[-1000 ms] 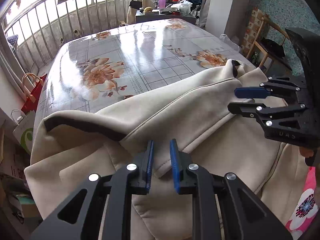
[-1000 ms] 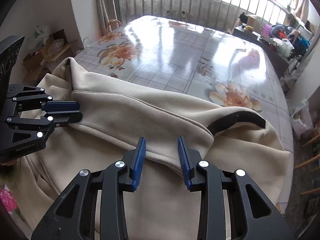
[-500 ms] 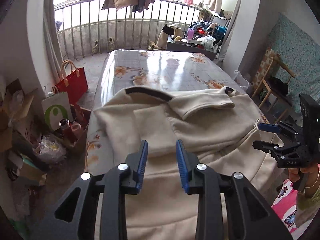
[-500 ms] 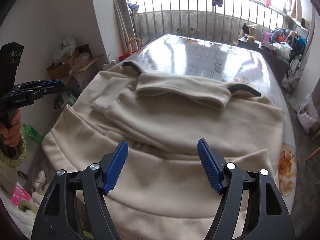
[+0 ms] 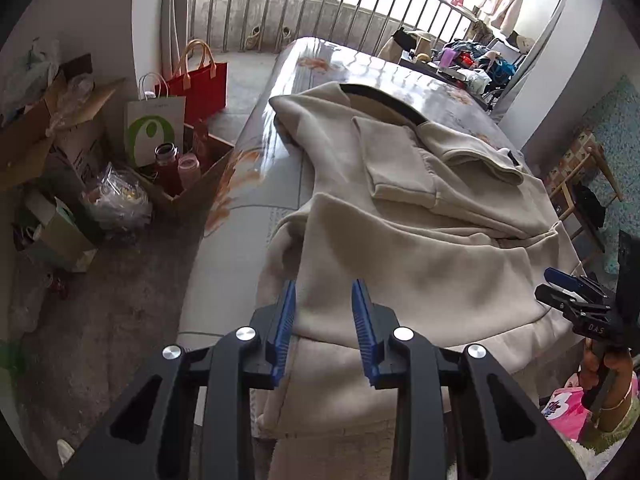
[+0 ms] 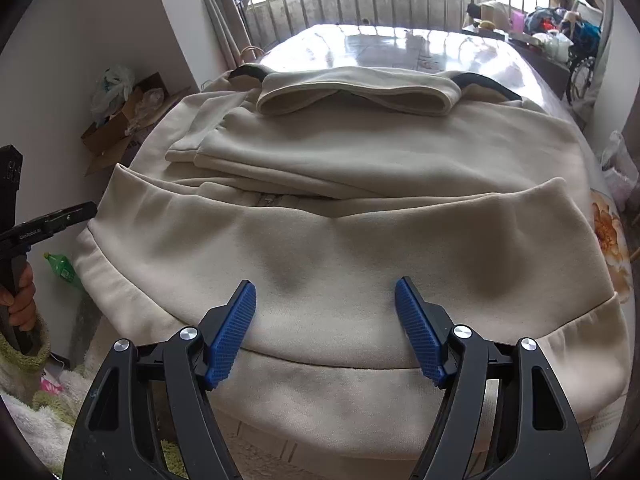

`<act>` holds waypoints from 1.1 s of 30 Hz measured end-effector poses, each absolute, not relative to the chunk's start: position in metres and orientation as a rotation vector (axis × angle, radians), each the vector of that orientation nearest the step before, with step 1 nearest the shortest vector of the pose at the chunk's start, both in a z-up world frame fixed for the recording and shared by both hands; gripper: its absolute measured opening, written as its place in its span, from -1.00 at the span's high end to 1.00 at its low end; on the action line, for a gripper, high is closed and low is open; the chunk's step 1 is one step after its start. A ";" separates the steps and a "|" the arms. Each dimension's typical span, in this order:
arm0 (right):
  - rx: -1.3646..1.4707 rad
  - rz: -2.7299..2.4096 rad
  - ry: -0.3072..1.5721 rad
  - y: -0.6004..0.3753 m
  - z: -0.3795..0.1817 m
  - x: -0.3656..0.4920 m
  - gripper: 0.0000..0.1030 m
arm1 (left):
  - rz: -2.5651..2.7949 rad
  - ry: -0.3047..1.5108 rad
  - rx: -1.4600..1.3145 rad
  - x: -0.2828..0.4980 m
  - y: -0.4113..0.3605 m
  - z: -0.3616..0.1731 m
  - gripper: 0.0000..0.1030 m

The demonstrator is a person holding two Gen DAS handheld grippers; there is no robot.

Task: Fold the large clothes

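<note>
A large cream sweatshirt (image 5: 420,248) (image 6: 360,240) with a dark-lined collar lies spread on the glossy floral table (image 5: 360,72) (image 6: 380,40). Its sleeves are folded across the body, and its bottom hem hangs over the near edge. My left gripper (image 5: 324,304) hovers open over the hem's left corner with nothing pinched. It also shows side-on at the left edge of the right wrist view (image 6: 94,210). Above the middle of the hem, my right gripper (image 6: 325,292) stands wide open and empty. The left wrist view catches it at the far right (image 5: 543,282).
On the floor left of the table stand a red bag (image 5: 200,88), a white paper bag (image 5: 154,128) and cardboard boxes (image 5: 192,176) holding bottles. A wooden chair (image 5: 588,184) is on the right. Balcony railing (image 5: 320,8) runs behind the table. A hand (image 5: 600,368) grips the right handle.
Both grippers have drawn back from the folded sleeve to the near hem. Both jaws have opened, the right widely. The sleeve now lies across the body.
</note>
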State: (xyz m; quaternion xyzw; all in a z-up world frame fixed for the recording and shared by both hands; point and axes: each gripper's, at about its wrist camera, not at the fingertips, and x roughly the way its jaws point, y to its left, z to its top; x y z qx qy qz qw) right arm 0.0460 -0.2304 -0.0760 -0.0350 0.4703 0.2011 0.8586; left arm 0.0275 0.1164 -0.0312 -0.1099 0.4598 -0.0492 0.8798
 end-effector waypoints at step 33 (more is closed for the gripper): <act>-0.131 0.420 0.986 -0.225 -0.077 0.047 -0.35 | -0.299 0.979 -0.439 0.065 0.139 -0.050 0.43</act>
